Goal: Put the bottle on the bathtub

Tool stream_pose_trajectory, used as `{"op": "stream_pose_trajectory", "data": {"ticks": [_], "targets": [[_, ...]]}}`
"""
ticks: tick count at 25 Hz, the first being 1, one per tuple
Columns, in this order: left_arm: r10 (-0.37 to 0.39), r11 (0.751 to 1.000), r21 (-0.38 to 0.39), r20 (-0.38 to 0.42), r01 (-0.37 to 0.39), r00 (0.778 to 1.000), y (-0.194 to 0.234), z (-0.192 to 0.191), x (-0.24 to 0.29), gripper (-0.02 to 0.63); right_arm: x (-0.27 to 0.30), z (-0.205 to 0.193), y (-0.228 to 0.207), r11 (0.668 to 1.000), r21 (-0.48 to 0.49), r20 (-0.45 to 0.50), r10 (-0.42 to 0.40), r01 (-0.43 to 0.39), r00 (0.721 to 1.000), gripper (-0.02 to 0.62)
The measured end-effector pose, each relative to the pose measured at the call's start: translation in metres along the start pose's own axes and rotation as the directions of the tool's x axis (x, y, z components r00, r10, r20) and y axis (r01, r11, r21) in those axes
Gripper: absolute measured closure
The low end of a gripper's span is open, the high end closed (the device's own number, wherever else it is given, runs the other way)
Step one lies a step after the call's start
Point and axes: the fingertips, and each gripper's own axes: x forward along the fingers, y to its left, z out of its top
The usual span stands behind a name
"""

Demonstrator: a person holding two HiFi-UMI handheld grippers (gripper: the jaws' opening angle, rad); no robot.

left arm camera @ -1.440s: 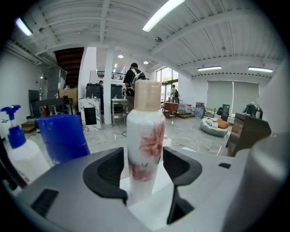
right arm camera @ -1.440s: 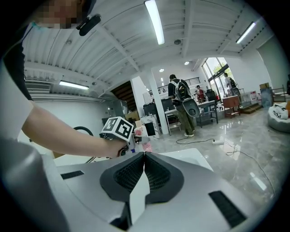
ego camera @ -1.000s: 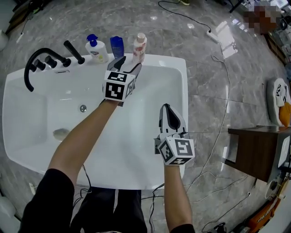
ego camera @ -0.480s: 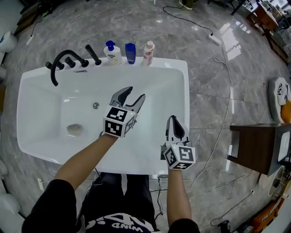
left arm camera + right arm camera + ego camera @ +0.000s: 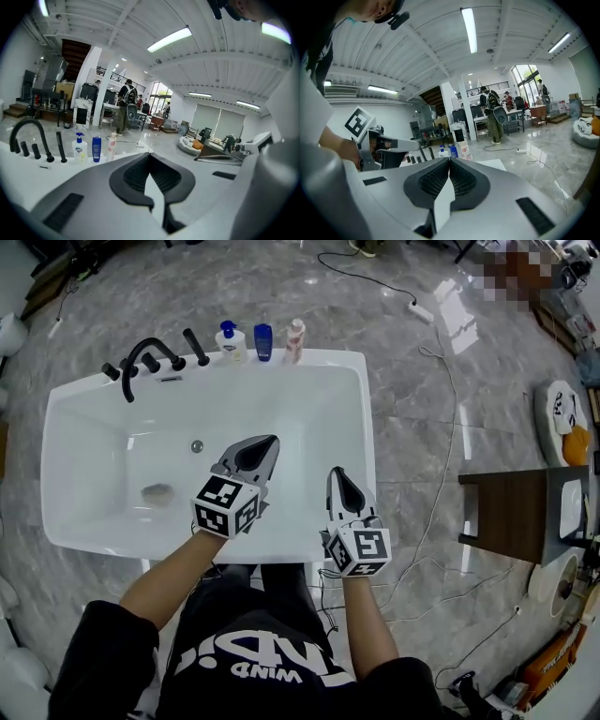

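Jaws on both of my grippers are pressed together with nothing between them: the left gripper (image 5: 273,440) and the right gripper (image 5: 335,471) hover side by side over the near edge of the white rectangular bathtub (image 5: 369,427). Beyond them lies the bare basin, and on its far rim, beside a black curved faucet (image 5: 141,356), three bottles stand upright in a row: a white pump bottle with a blue head (image 5: 230,342), a blue bottle (image 5: 263,341) and a pale pink-and-white bottle (image 5: 295,339). So the bottles appear already set on the tub. I judge them to be light, stiff plastic, smooth and perhaps slippery, tall enough to tip; the mid-body, below the cap, seems the safest place to take hold. The head view alone shows the whole tub and the drain. The left gripper view shows the bottles side-on, and both gripper views show a bright workroom with people standing far off.
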Motion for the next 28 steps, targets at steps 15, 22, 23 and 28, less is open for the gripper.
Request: {"op": "stream_pose_trajectory", "data": {"ticks": [15,22,23,28], "targets": [[-0.090,0.987,0.142,0.081,0.078,0.993,-0.058,0.031,-0.113,0.598,-0.091,0.038,0.041,0.998,-0.053,0.082,0.019,-0.015,0.996,0.570],[-0.085,0.983,0.171,0.130,0.062,0.988,-0.057,0.033,-0.135,0.598,-0.114,0.032,0.028,0.997,-0.053,0.116,-0.056,0.063,0.992,0.571],[-0.075,0.984,0.171,0.133,0.052,0.988,-0.054,0.030,-0.137,0.598,-0.115,0.031,0.028,0.996,-0.054,0.114,-0.058,0.064,0.992,0.571],[-0.034,0.988,0.152,0.146,0.011,0.989,-0.039,0.024,-0.140,0.598,-0.112,0.026,0.028,0.997,-0.033,0.118,-0.069,0.074,0.991,0.571]]}}
